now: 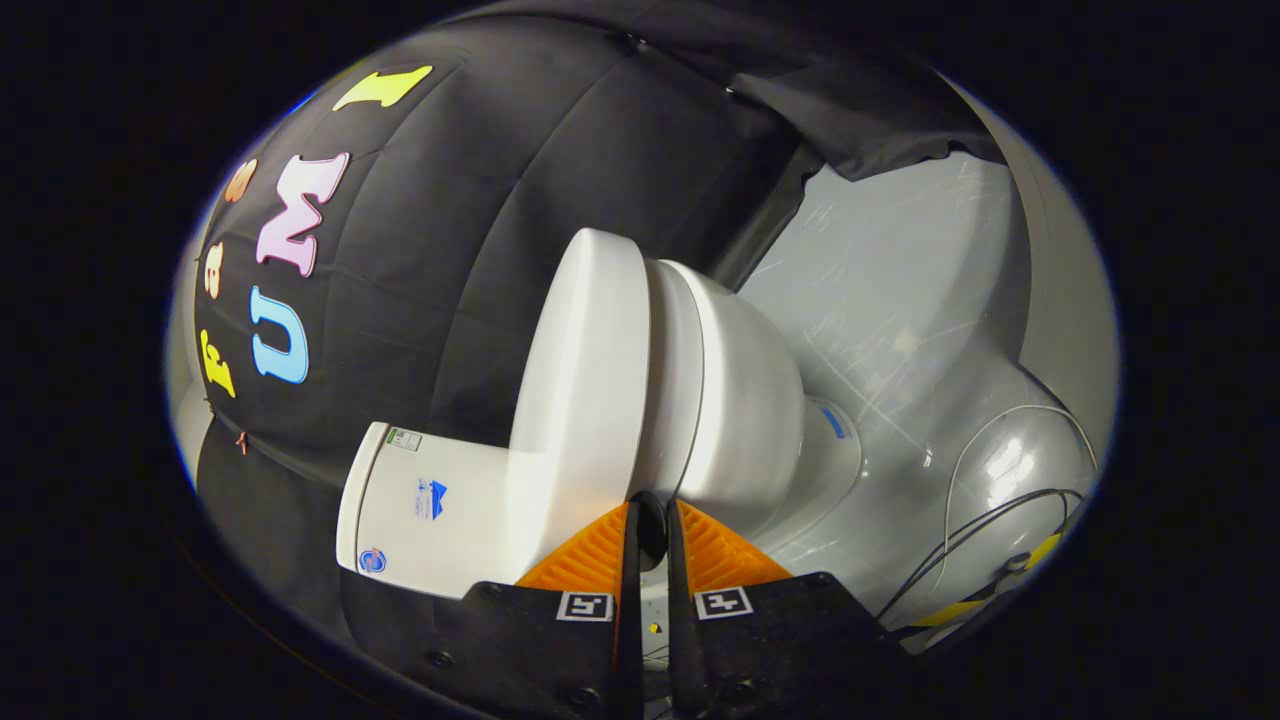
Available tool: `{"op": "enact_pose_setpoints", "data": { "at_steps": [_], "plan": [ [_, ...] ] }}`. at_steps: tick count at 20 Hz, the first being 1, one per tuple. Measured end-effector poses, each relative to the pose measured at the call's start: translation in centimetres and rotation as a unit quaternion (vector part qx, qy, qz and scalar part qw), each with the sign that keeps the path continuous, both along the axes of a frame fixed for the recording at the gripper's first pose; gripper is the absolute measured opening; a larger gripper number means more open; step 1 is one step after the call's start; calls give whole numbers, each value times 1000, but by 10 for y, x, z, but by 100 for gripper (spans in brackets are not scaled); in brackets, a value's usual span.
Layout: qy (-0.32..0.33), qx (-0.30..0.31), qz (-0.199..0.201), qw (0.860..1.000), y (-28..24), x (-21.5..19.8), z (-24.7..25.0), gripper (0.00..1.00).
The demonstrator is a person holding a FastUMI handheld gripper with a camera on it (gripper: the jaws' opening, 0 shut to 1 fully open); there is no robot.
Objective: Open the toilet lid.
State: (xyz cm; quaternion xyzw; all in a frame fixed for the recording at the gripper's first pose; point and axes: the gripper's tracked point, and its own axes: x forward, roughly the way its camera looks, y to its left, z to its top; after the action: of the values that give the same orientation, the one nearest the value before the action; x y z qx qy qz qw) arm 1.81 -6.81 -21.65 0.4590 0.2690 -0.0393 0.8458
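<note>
orange fingers (600, 545) of the gripper (650, 515) sit nearly closed, tips at the seam where the toilet lid (580, 380) meets the toilet bowl (745, 400), probably pinching its edge to lift it.

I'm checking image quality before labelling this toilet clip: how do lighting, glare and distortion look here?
Gripper view: strong fisheye bending, so the toilet looks tilted and curved; bright glare streaks on the shiny grey floor; the lid is evenly lit and sharp; the gripper, its orange fingers nearly closed at the lid's edge, is in focus.
</note>
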Motion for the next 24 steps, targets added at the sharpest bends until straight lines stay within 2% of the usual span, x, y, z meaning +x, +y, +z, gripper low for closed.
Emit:
{"op": "enact_pose_setpoints", "data": {
  "at_steps": [3,4,5,9,13,24],
  "plan": [
    [5,-1,3,1000,0,-1,-4,15],
    [4,22,-12,1000,7,-24,11,15],
    [4,30,-8,999,0,7,1,5],
    [-1,22,-4,1000,3,2,6,6],
    [7,-23,1,1000,7,-1,7,5],
    [5,-75,-5,997,31,0,57,5]
  ]
}}
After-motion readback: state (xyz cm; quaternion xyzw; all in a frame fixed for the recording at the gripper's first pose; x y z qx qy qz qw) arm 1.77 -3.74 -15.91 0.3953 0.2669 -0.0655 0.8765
